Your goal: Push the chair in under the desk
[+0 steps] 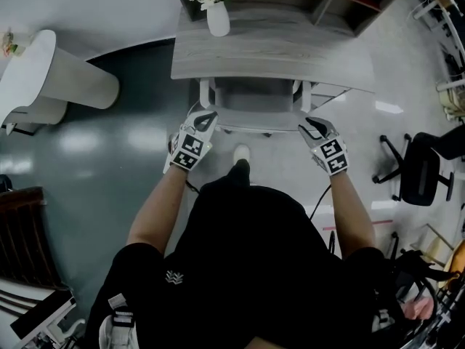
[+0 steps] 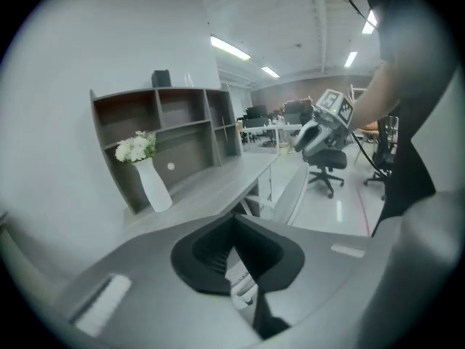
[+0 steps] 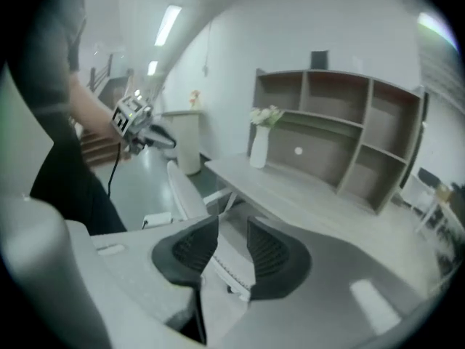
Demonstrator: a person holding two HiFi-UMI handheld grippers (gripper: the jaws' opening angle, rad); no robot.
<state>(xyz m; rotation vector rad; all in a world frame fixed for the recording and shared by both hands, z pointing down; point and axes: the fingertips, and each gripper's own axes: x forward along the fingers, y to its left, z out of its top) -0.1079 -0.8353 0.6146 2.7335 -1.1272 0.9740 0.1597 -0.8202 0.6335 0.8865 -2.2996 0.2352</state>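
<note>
Vase (image 1: 218,18) on desk (image 1: 290,49), chair (image 1: 254,100) apparently tucked under

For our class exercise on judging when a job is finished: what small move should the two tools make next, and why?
Probably just draw both back. The chair already looks tucked under the desk, and the left tool, shut, and right tool, open, hold nothing.

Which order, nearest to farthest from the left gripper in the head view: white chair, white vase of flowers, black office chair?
1. White chair, right beside the left gripper.
2. White vase of flowers, ahead on the grey desk.
3. Black office chair, far right on the floor.
</note>
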